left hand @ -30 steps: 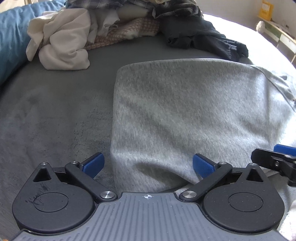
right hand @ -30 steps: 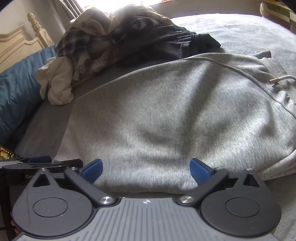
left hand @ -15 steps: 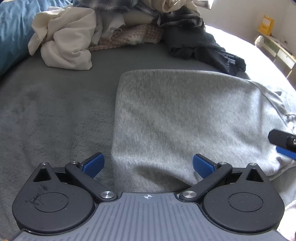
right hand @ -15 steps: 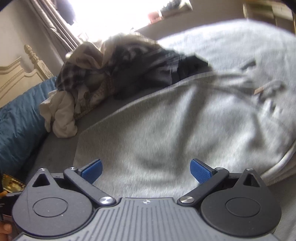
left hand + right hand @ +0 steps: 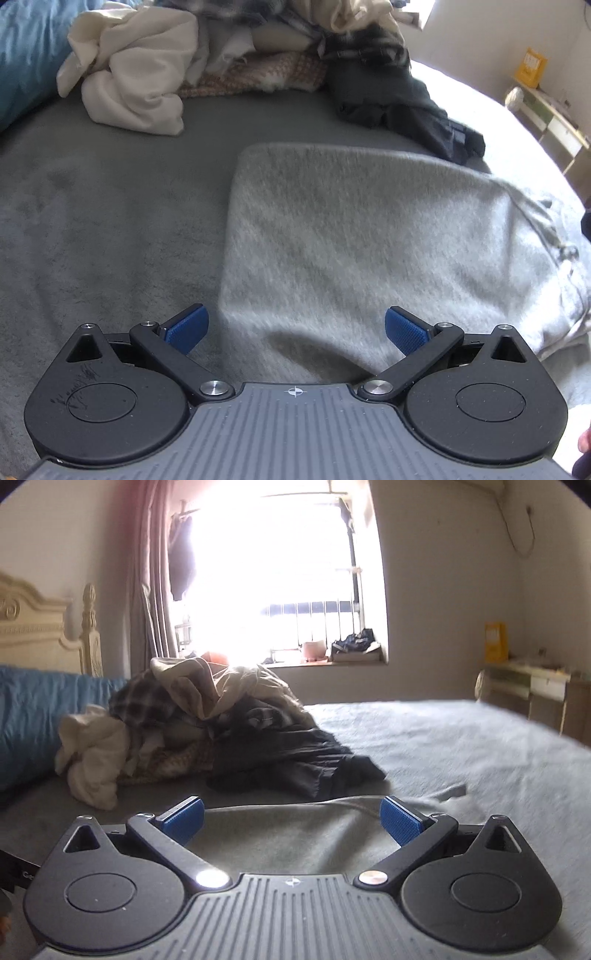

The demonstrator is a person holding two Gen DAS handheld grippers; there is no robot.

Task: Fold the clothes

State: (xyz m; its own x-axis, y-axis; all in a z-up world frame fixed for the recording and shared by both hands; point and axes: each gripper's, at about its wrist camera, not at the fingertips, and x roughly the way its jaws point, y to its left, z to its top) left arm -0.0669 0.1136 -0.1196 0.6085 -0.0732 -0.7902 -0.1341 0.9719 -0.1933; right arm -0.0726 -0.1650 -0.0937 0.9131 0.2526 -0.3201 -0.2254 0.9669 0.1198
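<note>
grey bed [image 5: 92,221] | folded grey sweatshirt [image 5: 369,240] | both tools spread wide, empty

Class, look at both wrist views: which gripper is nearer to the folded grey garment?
Left. The left gripper hangs open right over the grey garment's near edge; the right gripper is lifted and tilted up toward the window, the garment low between its fingers.

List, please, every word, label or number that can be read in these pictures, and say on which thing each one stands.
"Ge": start of a white word, cut off, on a dark part at the left edge of the right wrist view.
Yellow box by the wall: print too blurred to read.
Grey garment, left tongs, right tongs: no text.
</note>
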